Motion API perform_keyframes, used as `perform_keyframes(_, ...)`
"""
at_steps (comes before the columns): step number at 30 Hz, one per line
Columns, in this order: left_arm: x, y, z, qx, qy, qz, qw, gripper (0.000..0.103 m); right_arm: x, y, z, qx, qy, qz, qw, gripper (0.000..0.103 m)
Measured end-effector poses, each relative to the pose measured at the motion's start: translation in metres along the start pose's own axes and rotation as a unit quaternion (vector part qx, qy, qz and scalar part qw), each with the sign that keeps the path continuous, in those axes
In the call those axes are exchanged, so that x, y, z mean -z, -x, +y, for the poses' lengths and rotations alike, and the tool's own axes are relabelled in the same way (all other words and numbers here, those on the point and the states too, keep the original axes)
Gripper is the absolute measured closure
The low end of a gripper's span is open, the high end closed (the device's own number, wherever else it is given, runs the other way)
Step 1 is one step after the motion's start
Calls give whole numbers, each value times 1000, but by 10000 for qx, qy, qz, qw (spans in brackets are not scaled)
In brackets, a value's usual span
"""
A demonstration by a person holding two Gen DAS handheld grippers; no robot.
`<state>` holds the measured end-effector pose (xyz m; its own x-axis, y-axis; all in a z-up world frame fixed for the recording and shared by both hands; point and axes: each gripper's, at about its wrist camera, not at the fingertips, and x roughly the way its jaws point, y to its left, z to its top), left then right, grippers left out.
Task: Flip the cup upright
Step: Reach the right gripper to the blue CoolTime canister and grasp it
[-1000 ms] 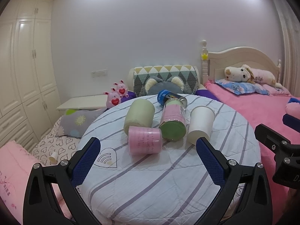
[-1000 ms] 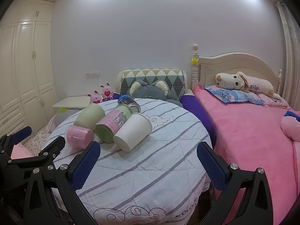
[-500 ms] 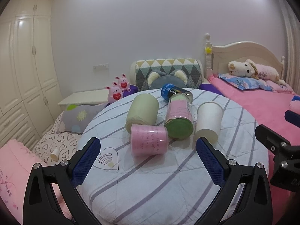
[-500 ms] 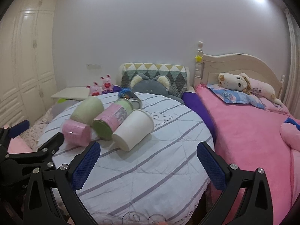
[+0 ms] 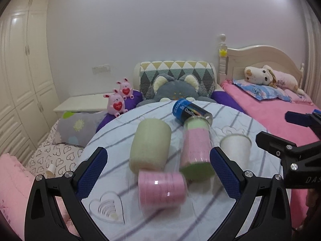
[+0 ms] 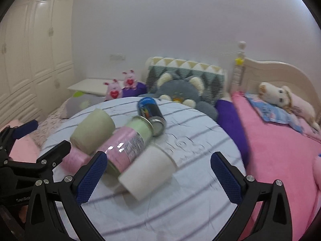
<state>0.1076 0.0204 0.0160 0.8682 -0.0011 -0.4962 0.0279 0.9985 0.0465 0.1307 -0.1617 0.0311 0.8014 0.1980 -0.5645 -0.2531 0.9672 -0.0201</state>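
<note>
**Cups lying on the striped round table**

Left to right: green cup (image 5: 149,144), pink cup (image 5: 161,191), tall jar (image 5: 195,150), white cup (image 6: 147,171), all on their sides. The right view alone shows the blue can's (image 6: 151,113) open mouth. Both the left gripper (image 5: 158,174) and the right gripper (image 6: 158,175) gape wide (holding nothing).

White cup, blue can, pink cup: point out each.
White cup (image 6: 146,172), right wrist view, on its side wall.
Blue can (image 5: 189,109), left wrist view, on its label.
Pink cup (image 5: 161,189), left wrist view, on its side.
</note>
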Motion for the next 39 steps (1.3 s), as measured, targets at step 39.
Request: perform_keyframes(39, -62, -192, 68, -359, 280, 1997, 9788, 0, -81, -266, 14, -1154, 867, 3412, 9289, 36)
